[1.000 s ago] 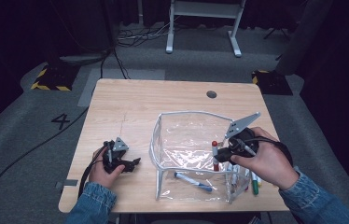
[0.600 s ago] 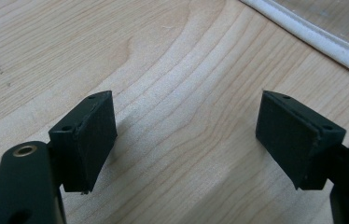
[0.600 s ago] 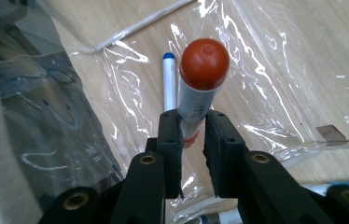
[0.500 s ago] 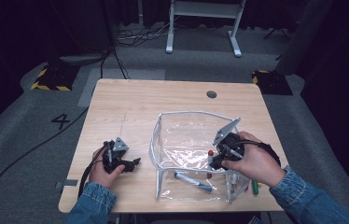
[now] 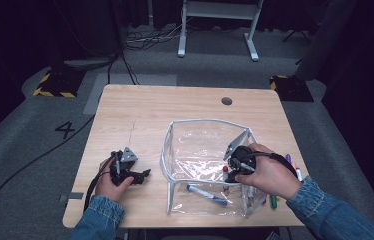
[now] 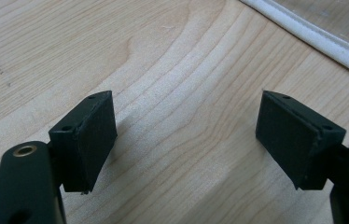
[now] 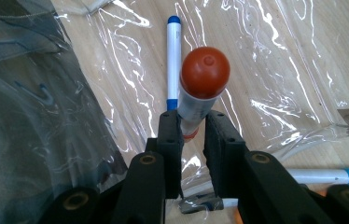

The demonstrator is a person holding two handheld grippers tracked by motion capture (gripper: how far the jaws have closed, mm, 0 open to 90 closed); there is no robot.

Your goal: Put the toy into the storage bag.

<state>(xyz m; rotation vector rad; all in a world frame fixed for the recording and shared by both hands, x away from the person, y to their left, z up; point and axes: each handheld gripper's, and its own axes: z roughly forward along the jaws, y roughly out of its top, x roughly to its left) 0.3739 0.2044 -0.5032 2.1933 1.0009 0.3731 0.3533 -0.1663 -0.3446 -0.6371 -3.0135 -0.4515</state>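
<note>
Where the high view looks down on the near edge of the table, the right gripper is largely covered by the person's right hand, so its jaws are hard to make out there, and the markers lying beside the pouch are half hidden behind that hand and sleeve. The right gripper view settles it: the two black jaws are clenched on a red-capped marker, gripping its white barrel just below the cap, with the cap pointing away from the camera. The marker is held inside the clear plastic pouch, above a blue-capped marker that lies flat on the pouch's bottom; another blue-ended marker is cut off at the right edge. The pouch's wrinkled film blurs whatever lies behind it on the left of that view. The left gripper rests low over bare wood to the left of the pouch, its jaws released and wide apart with nothing between them; the pouch's white rim crosses the corner of its view. Farther off, the tabletop is light wood with a round grommet, and beyond it lie grey carpet, cables, a white stand's feet and dark curtains.
</note>
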